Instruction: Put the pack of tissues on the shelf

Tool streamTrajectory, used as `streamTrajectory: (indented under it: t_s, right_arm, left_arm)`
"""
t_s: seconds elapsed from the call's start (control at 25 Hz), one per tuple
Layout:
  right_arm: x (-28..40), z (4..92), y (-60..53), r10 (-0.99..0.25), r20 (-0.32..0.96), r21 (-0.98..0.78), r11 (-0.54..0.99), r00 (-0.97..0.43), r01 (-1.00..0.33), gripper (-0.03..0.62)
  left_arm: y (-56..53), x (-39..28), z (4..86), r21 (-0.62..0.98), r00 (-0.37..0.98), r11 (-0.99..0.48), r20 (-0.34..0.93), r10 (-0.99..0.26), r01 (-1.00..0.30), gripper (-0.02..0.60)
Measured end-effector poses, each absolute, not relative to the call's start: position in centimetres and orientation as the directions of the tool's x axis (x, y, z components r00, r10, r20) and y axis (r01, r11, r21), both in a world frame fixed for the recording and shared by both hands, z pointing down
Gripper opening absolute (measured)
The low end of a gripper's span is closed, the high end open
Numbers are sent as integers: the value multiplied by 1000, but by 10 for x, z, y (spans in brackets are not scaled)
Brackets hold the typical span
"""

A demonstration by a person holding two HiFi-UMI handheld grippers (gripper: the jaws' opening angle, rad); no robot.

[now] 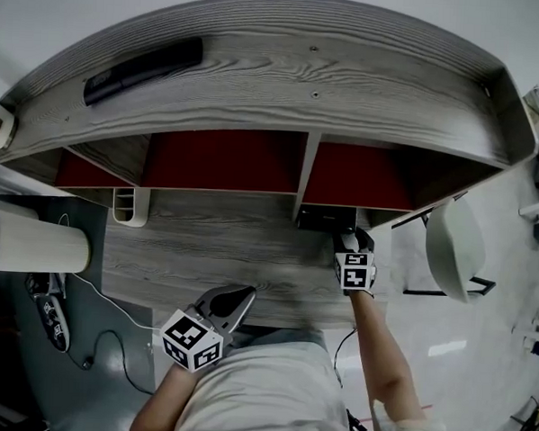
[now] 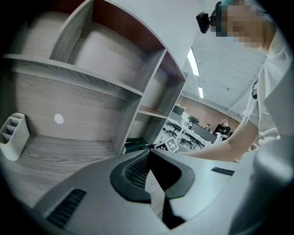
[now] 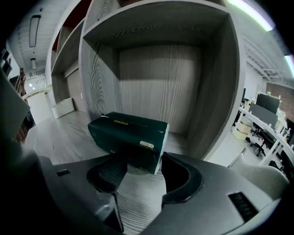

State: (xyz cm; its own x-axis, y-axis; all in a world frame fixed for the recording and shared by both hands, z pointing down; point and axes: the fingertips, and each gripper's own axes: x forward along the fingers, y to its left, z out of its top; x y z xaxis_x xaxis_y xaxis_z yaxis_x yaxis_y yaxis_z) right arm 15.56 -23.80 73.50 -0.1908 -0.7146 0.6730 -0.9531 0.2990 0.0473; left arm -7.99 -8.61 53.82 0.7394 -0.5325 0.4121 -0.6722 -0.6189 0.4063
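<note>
Desk [image 1: 213,252] | tissue pack [image 3: 128,133] long axis sideways | right gripper [image 3: 140,167] apart | left gripper [image 2: 148,153] together

A dark green, box-shaped pack of tissues [image 3: 128,133] (a gold label on top, a pale edge at the end) lies flat in the shelf [image 3: 161,69]'s lower compartment. It is skewed, with its near end between the right gripper [image 3: 141,161]'s parted jaws.
</note>
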Motion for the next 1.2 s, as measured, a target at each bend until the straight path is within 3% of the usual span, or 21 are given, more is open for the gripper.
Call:
streamTrajectory:
  t_s: [1.0, 1.2]
  right_arm:
    - [150, 738, -306, -738, 665, 53, 197, -113, -979, 245]
    - [154, 725, -295, -738, 662, 50, 219, -132, -974, 296]
  left_arm:
    - [-85, -98, 546, 397, 692, -567, 441, -572, -722, 14]
    - [-85, -91, 542, 396, 692, -568, 434, -576, -722, 14]
